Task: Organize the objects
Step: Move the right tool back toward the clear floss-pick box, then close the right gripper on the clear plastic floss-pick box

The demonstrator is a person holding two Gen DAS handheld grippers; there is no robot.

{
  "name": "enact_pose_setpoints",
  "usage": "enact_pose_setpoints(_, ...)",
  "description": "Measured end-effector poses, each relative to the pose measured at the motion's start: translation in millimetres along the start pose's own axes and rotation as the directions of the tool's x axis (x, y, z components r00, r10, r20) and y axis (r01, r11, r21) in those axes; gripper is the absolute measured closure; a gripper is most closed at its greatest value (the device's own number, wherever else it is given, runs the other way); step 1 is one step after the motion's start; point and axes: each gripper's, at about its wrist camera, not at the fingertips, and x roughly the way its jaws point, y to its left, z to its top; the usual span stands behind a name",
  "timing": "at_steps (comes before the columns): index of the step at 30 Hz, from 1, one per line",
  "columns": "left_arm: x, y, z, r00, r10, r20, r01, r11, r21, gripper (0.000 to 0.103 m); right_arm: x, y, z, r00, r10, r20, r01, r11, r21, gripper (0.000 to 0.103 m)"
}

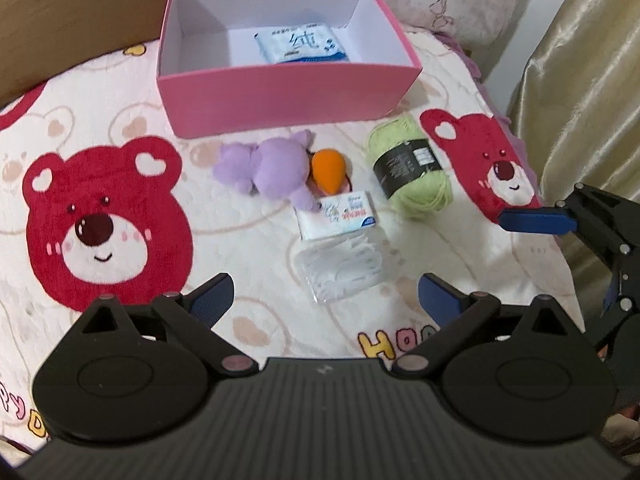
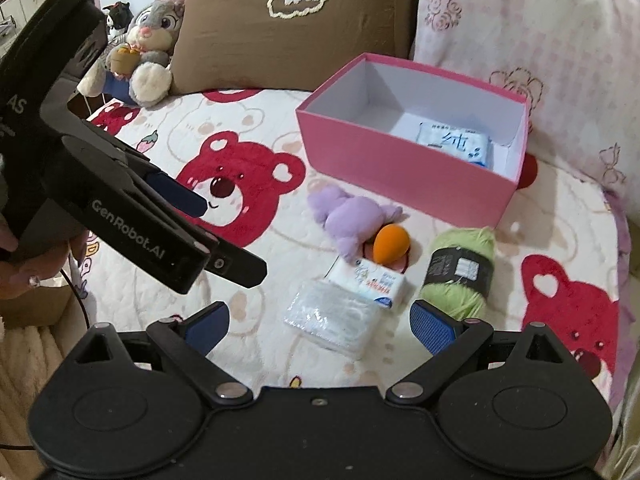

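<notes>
A pink box (image 1: 280,104) (image 2: 400,168) stands open on the bed with a blue-white tissue pack (image 1: 298,45) (image 2: 454,142) inside. In front of it lie a purple plush (image 1: 272,168) (image 2: 352,220), an orange egg-shaped sponge (image 1: 328,170) (image 2: 390,244), a green yarn skein (image 1: 412,170) (image 2: 460,276), a small tissue pack (image 1: 340,216) (image 2: 372,284) and a clear bag of white items (image 1: 344,272) (image 2: 332,318). My left gripper (image 1: 326,300) is open and empty, just short of the clear bag. My right gripper (image 2: 320,326) is open and empty, with the clear bag between its fingers.
The bed cover (image 1: 100,220) has red bear prints. A brown pillow (image 2: 296,24) and a pink floral pillow (image 2: 520,28) stand behind the box. A rabbit plush (image 2: 148,48) sits at the far left. A curtain (image 1: 580,60) hangs at the right.
</notes>
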Motion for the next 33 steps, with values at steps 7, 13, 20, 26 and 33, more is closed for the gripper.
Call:
enact_pose_setpoints(7,14.1,9.8,-7.9,1.0,-0.007,-0.015,0.007,0.999,-0.037,0.003,7.1,16.5,-8.9,0.998,-0.036,0.049,0.038,0.999,-0.024,0.005)
enact_pose_setpoints(13,27.4,14.0,-15.2,1.0,-0.008,0.011,0.008,0.999,-0.043,0.003,33.4,21.2,-21.9,0.997,-0.043,0.057,0.046,0.998,-0.049,0.005)
enact_pose_setpoints(20,55.3,18.3,-23.1,1.0,0.006,0.027,-0.005,0.999,-0.053,0.008,75.4,10.9,-42.7,0.995,-0.054,0.082,0.054,0.999,0.006,0.005)
enact_pose_setpoints(26,83.7,26.2,-29.8,1.0,-0.024,0.015,0.025,0.996,-0.091,0.009,101.0,10.0,-57.3,0.992,-0.076,0.102,0.077,0.997,-0.006,0.005)
enact_pose_setpoints(33,98.3,31.0,-35.6,0.997,-0.031,0.068,0.041,0.989,-0.14,0.009,121.7,6.1,-65.1,0.99,-0.11,0.087,0.11,0.994,0.008,0.005)
